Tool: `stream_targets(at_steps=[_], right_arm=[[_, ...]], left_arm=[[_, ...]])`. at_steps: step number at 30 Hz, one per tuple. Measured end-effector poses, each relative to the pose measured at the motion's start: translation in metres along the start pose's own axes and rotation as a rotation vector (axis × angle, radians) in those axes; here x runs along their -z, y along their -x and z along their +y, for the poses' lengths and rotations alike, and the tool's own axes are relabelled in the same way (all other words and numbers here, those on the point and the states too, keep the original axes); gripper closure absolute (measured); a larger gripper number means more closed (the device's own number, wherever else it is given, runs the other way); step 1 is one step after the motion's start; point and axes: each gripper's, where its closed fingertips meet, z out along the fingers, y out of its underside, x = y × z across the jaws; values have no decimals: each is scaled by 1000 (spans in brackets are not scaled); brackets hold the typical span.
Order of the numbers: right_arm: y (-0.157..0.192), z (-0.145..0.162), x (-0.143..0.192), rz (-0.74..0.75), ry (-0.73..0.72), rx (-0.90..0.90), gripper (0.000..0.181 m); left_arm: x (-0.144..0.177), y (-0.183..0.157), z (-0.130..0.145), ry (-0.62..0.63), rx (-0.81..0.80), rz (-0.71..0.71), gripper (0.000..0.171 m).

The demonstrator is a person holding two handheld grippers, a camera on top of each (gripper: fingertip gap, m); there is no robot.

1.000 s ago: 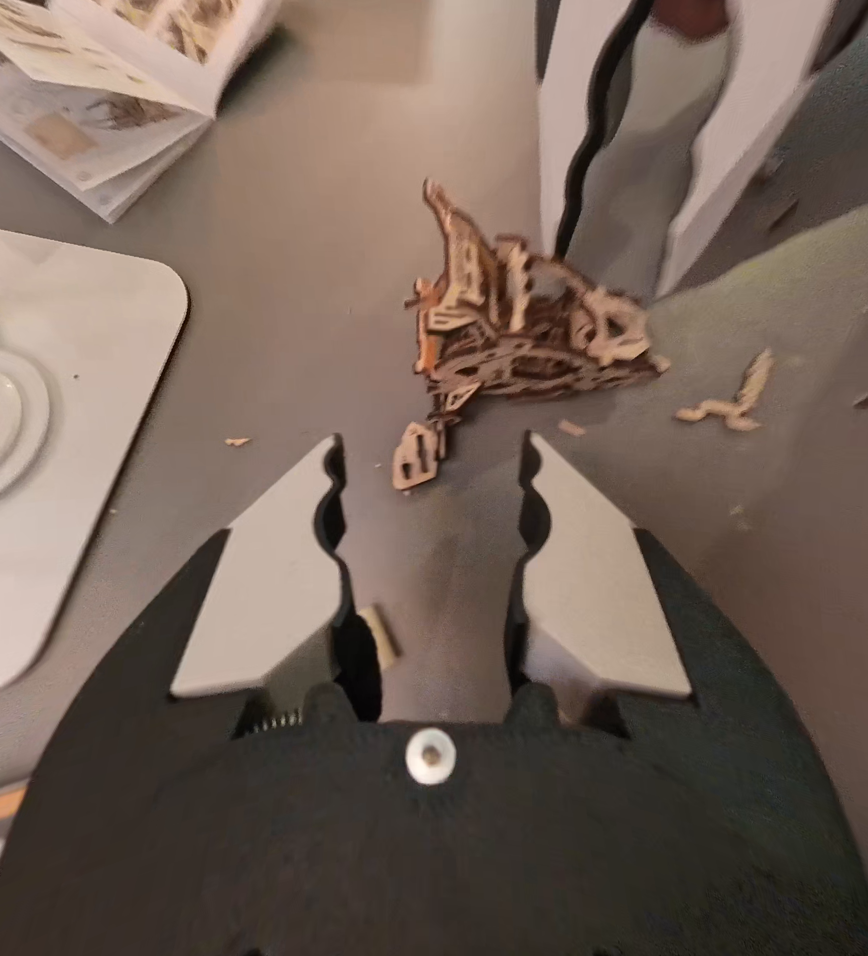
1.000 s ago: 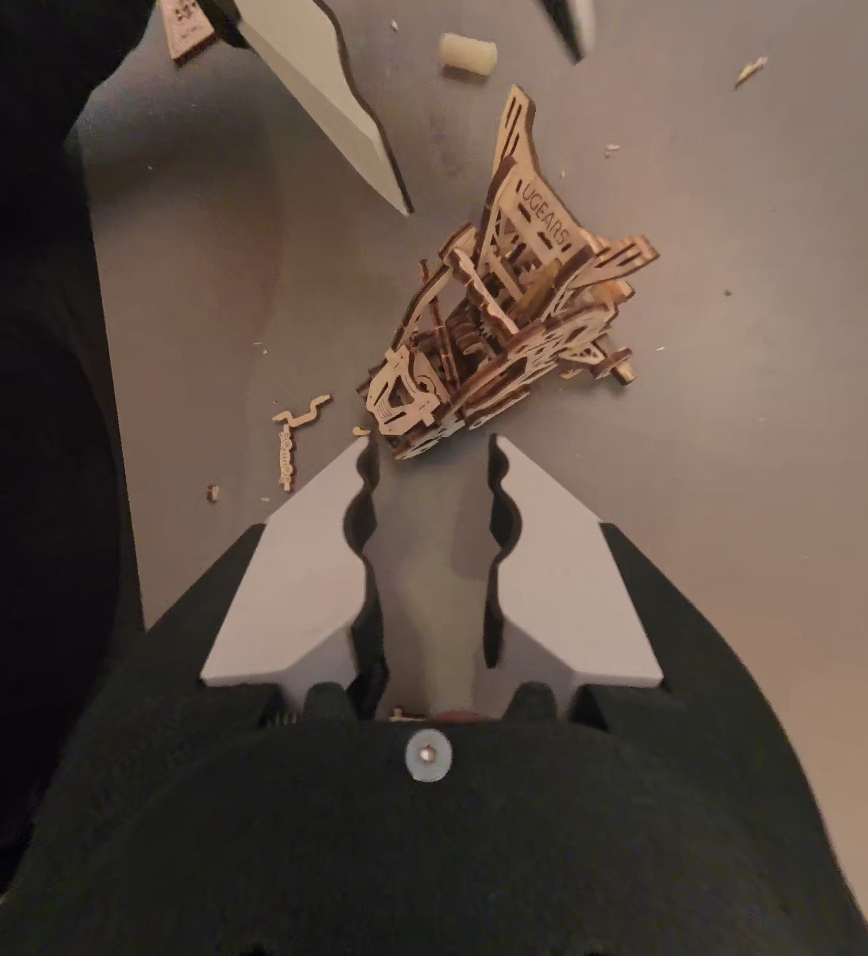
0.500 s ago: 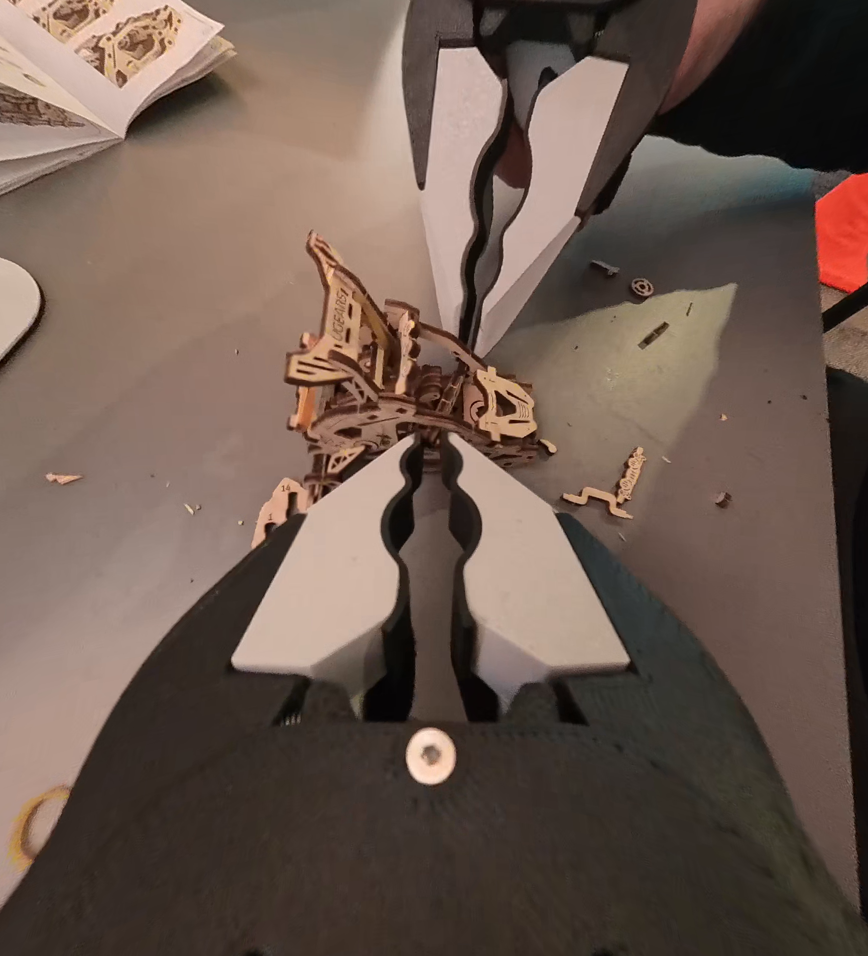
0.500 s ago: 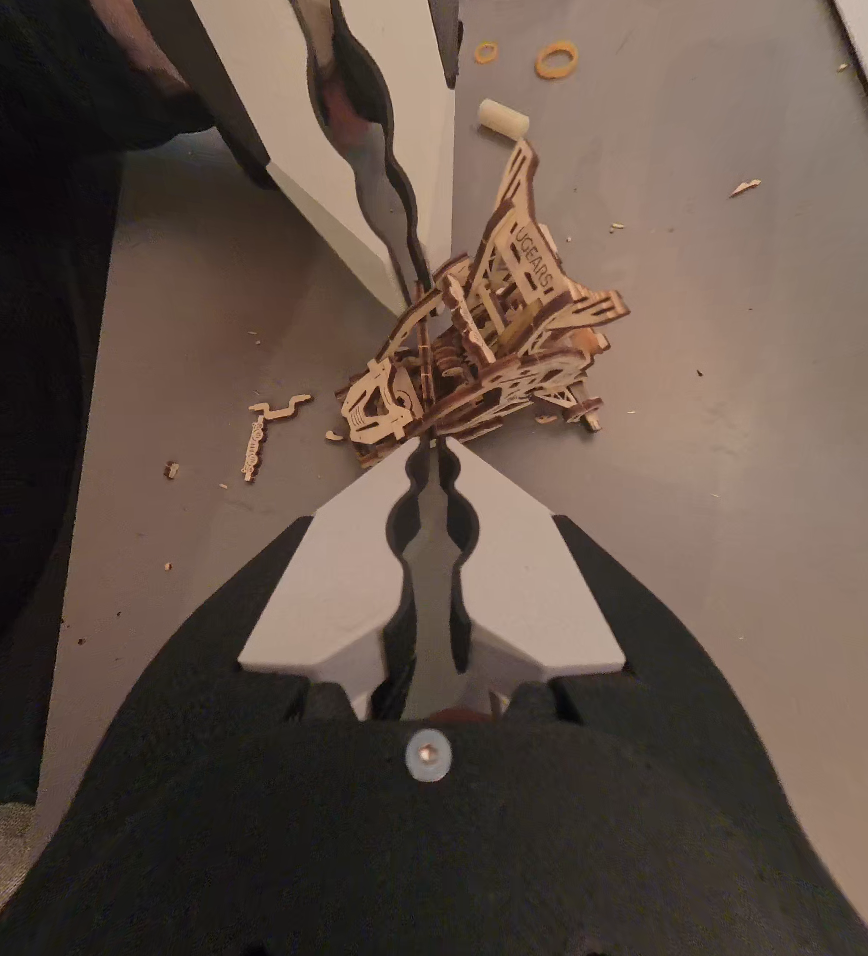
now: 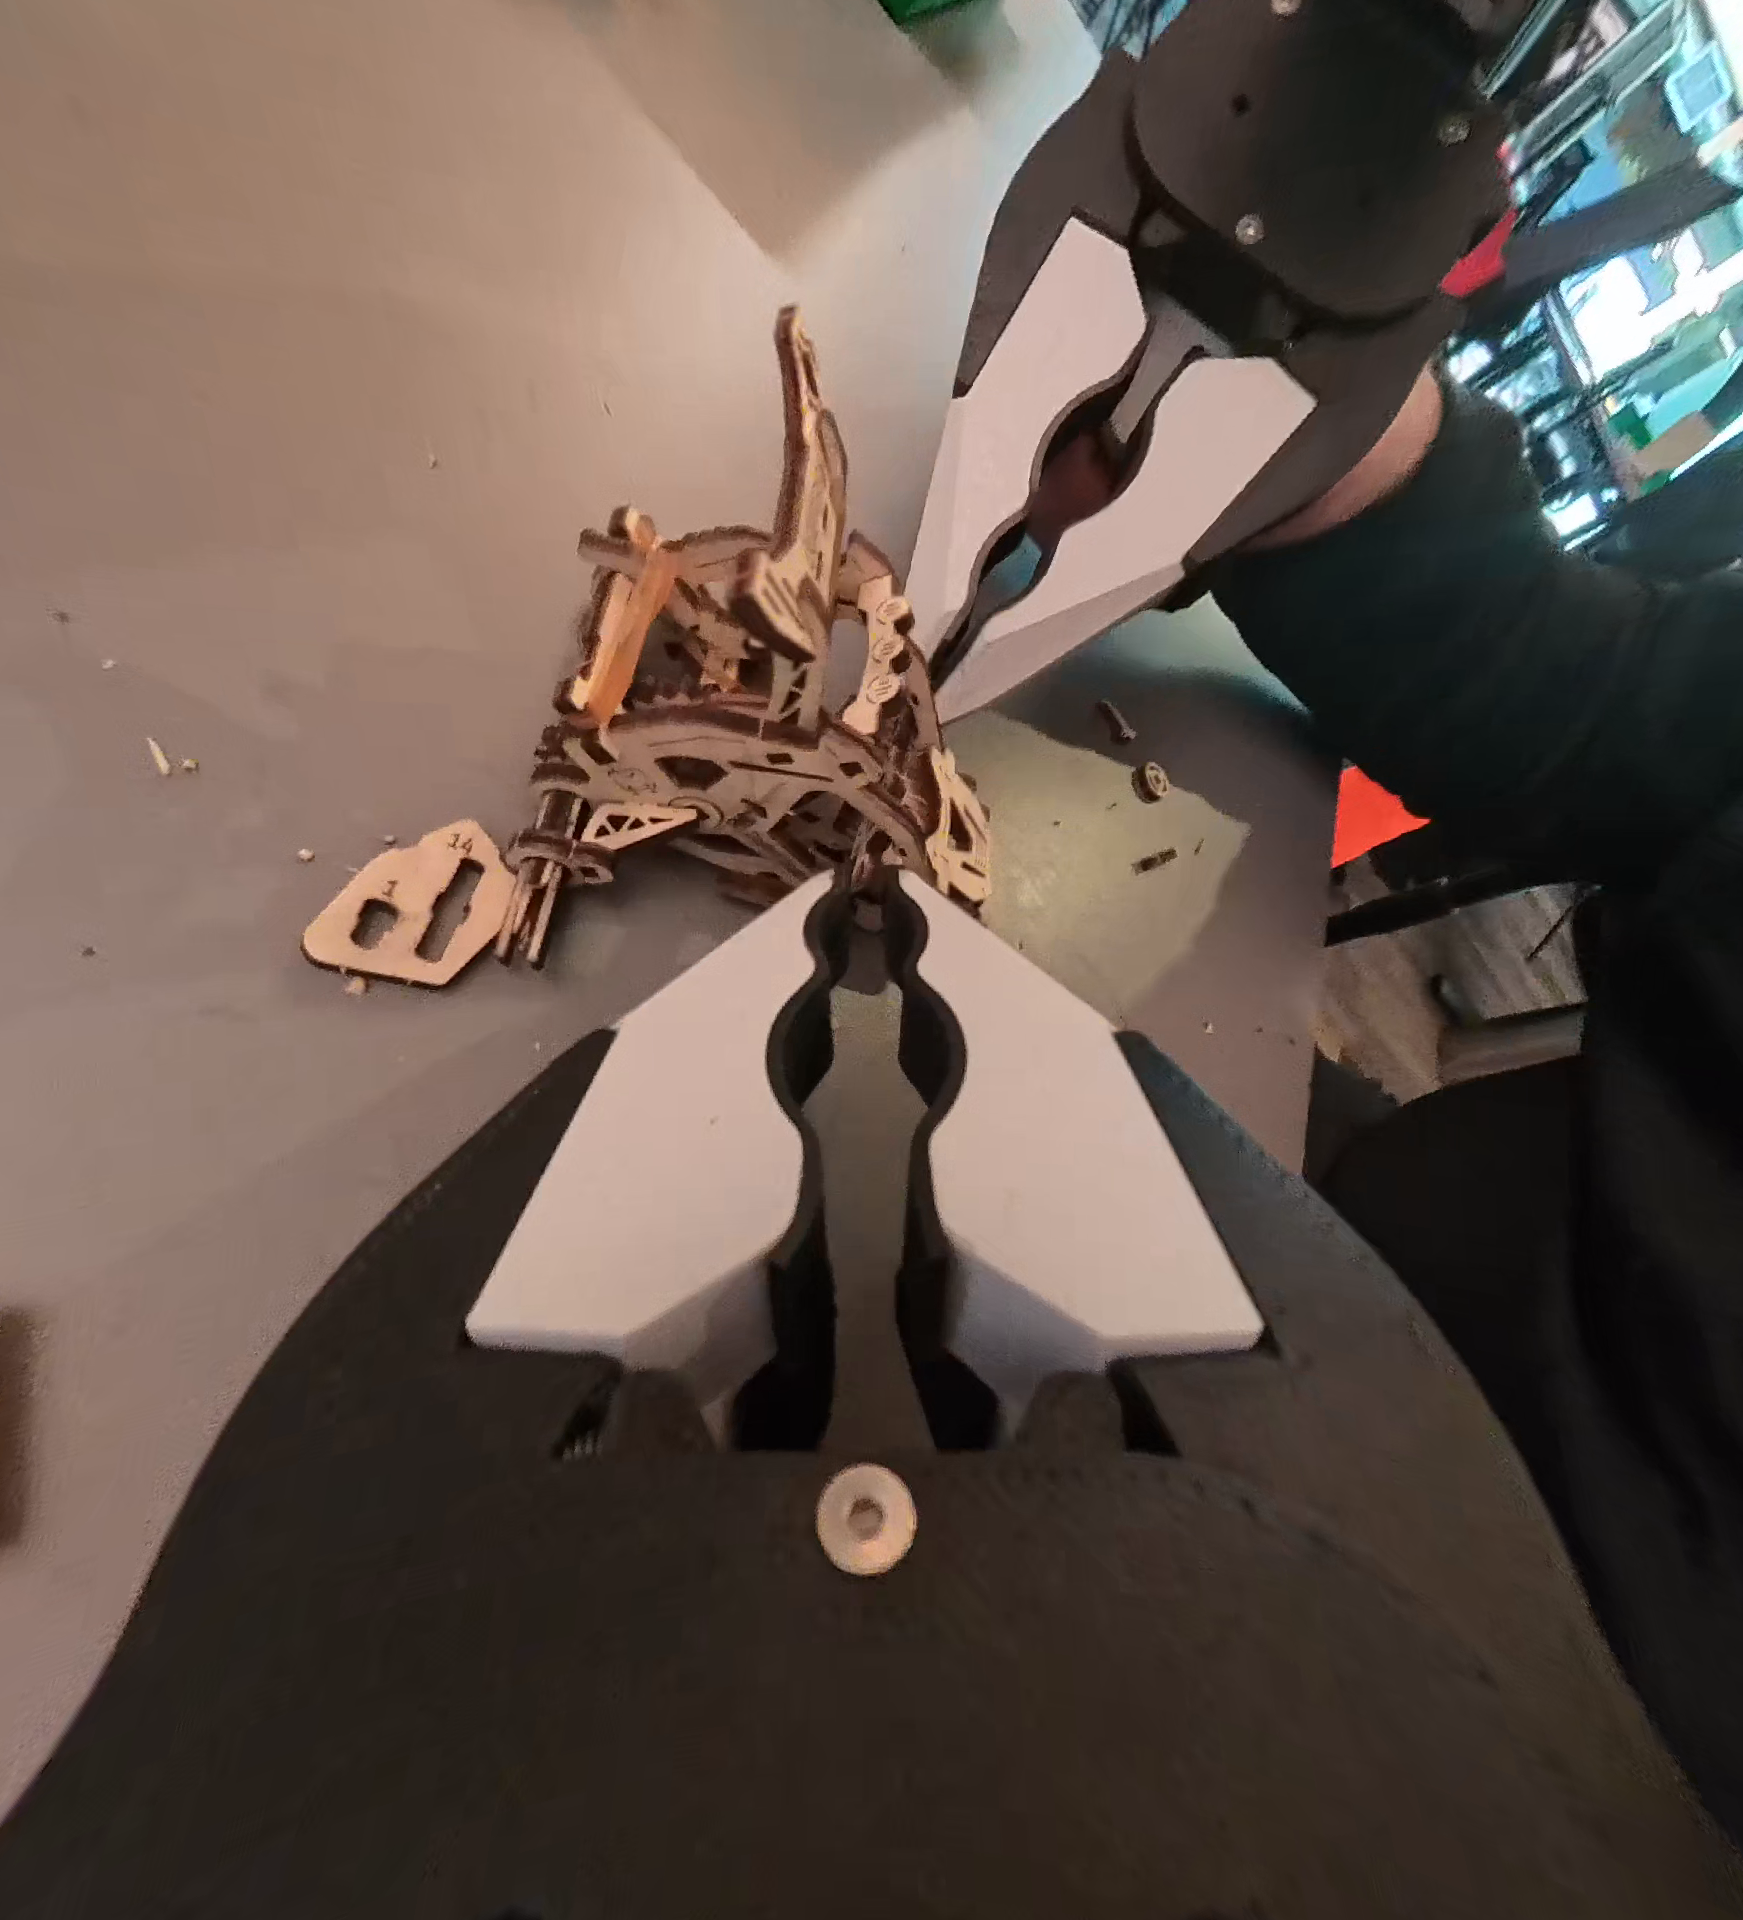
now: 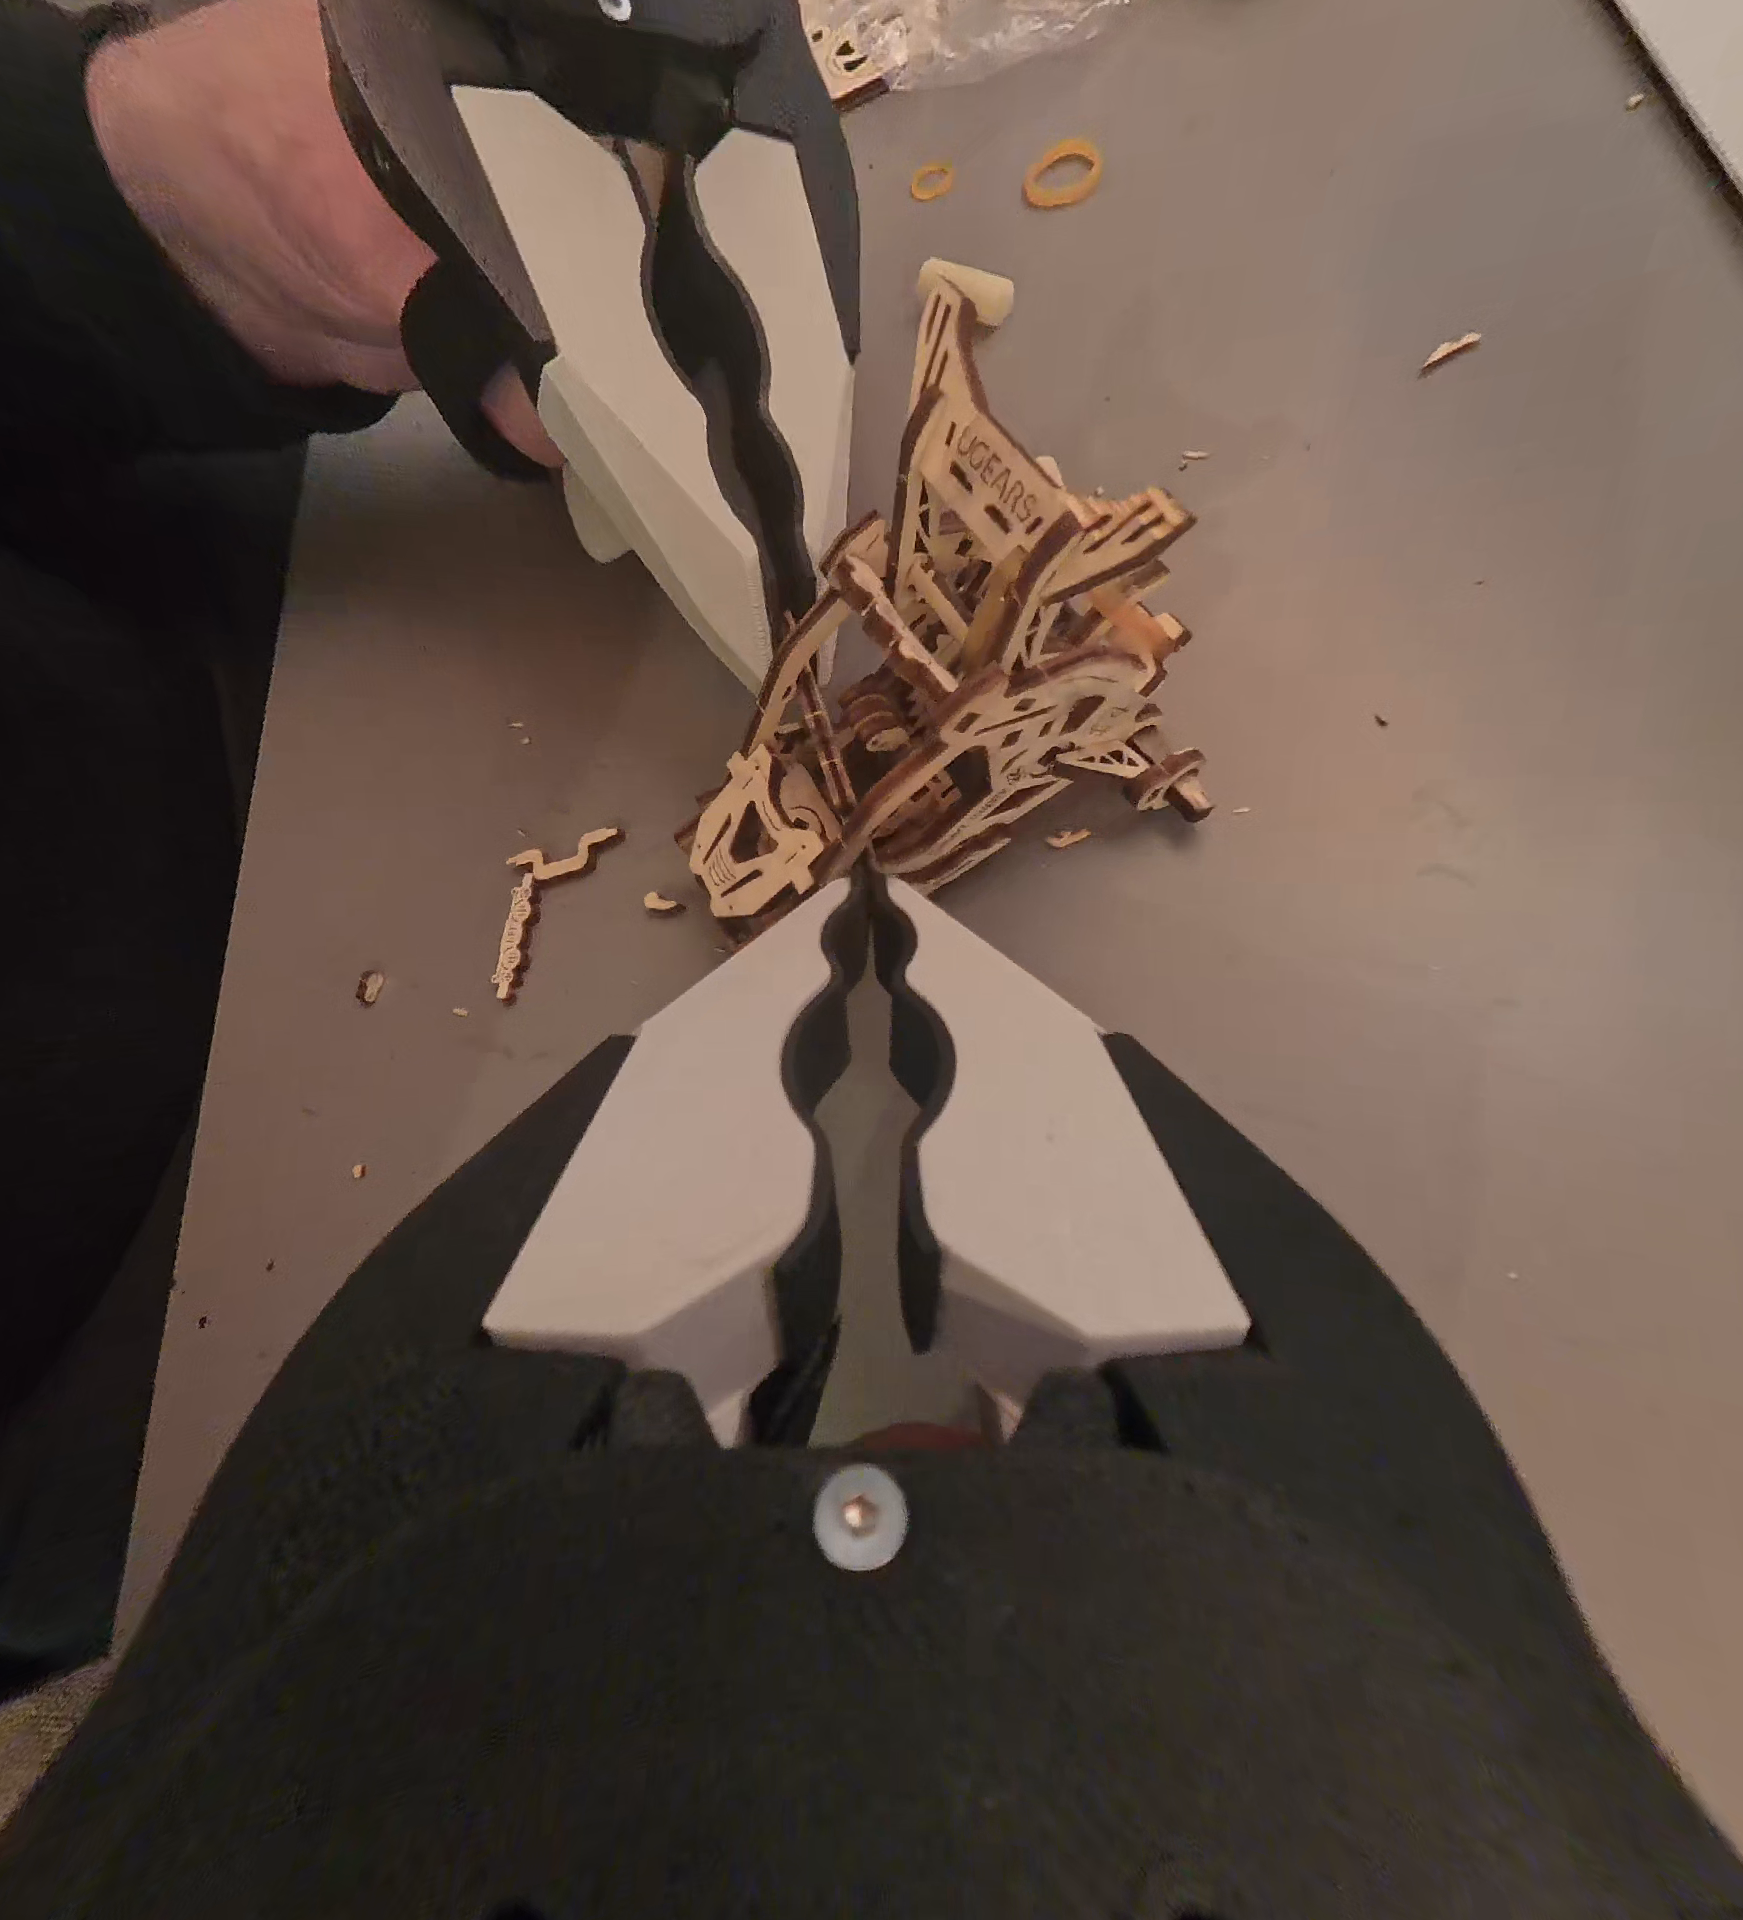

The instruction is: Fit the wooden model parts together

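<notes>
Only right wrist view shows rubber bands [image 6: 1062, 172].

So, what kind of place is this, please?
Probably a workshop or lab: a grey worktable with the wooden model, wood scraps and rubber bands, and cluttered shelves behind.
</notes>
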Motion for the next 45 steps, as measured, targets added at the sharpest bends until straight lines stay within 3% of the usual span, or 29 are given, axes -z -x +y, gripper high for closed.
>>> stream_targets(at_steps=[4,15,17,19,27,37,40,45], right_arm=[[-1,2,2,-25,-27,-41,181],[-1,10,0,20,-11,-67,181],[-2,12,-3,51,-3,-80,154],[3,13,-7,76,8,-48,150],[12,8,-5,40,-43,-52,174],[15,11,-7,18,-21,-66,177],[16,13,-8,33,-18,-72,170],[17,13,-3,65,-32,10,134]], left_arm=[[-4,-1,3,10,81,19,169],[-7,-3,6,28,101,31,169],[-3,-4,5,10,112,45,171],[1,-6,5,-12,163,86,171],[3,-12,6,7,263,193,171],[0,-13,13,14,363,207,171],[1,-16,17,2,384,194,171],[1,-21,22,-26,431,196,171]])
